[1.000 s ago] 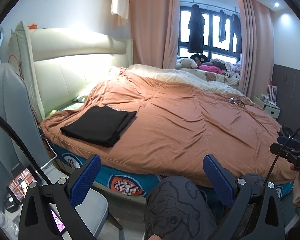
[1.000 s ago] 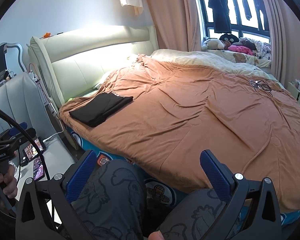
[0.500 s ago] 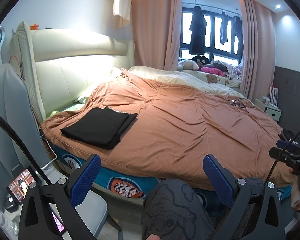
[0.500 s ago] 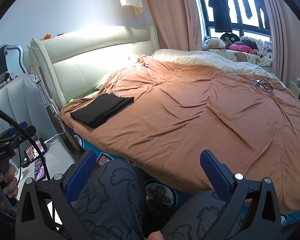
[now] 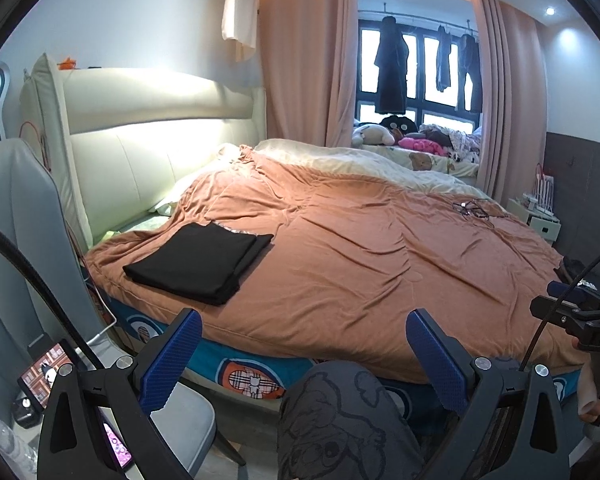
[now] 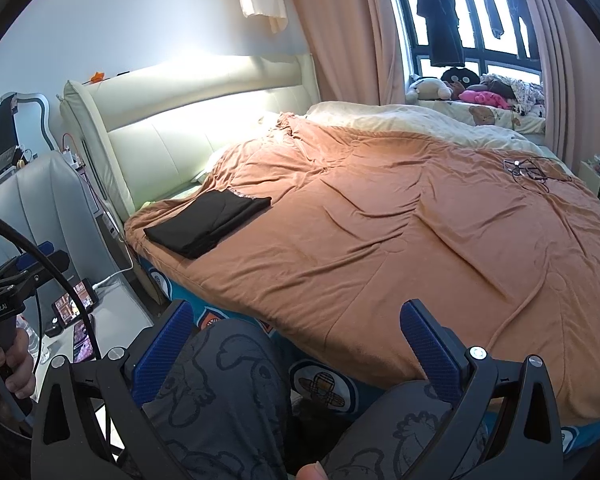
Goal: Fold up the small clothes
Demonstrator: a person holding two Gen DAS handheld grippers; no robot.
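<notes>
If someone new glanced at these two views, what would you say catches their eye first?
Most likely the wide orange-brown duvet spread over the bed, with a neatly folded black garment lying on its near corner by the pale padded headboard. Next, the blue-padded fingers of the left gripper and right gripper, both open and empty, held low over the person's patterned grey trousers. Dark clothes hang in the far window.

Both wrist views face the bed [image 5: 340,264] from its near edge.
</notes>
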